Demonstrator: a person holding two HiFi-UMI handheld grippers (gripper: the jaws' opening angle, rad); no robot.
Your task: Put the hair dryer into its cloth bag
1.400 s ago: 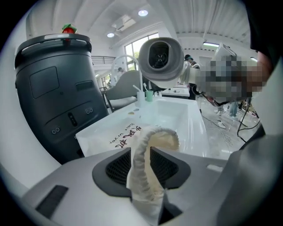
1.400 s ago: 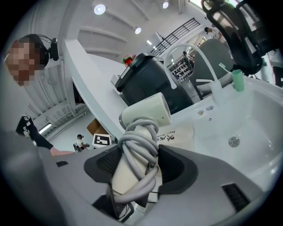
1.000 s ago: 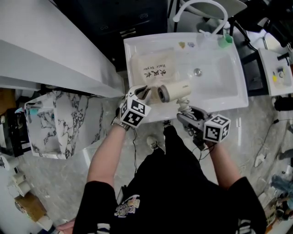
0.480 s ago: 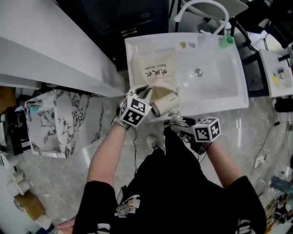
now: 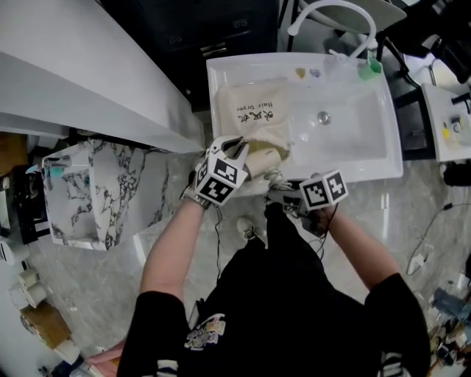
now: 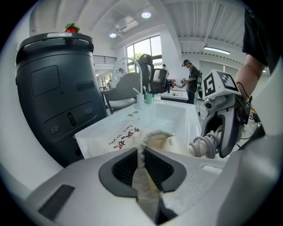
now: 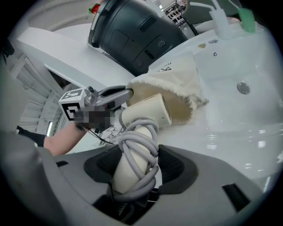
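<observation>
The cream cloth bag [image 5: 250,114] with dark print lies at the left side of the white sink [image 5: 360,147]. My left gripper [image 5: 234,151] is shut on the bag's rim [image 6: 141,150] and holds the mouth up. In my right gripper [image 5: 283,193], shut on the cord-wrapped handle [image 7: 135,163], is the cream hair dryer [image 5: 266,156]. The dryer's barrel [image 7: 148,112] points into the bag's open mouth [image 7: 177,103], its front end at the opening. In the left gripper view the right gripper [image 6: 223,126] and the coiled grey cord [image 6: 204,145] show to the right of the bag [image 6: 128,137].
A white faucet [image 5: 324,11] and a green item [image 5: 366,68] stand at the sink's far edge, the drain [image 5: 323,116] in the basin's middle. A dark grey bin [image 6: 53,84] stands behind the bag. A white counter [image 5: 73,66] and a marble block [image 5: 81,191] are at left.
My right gripper has moved left and down with the hair dryer, turning its barrel into the bag's mouth. The left gripper has kept still on the rim.
</observation>
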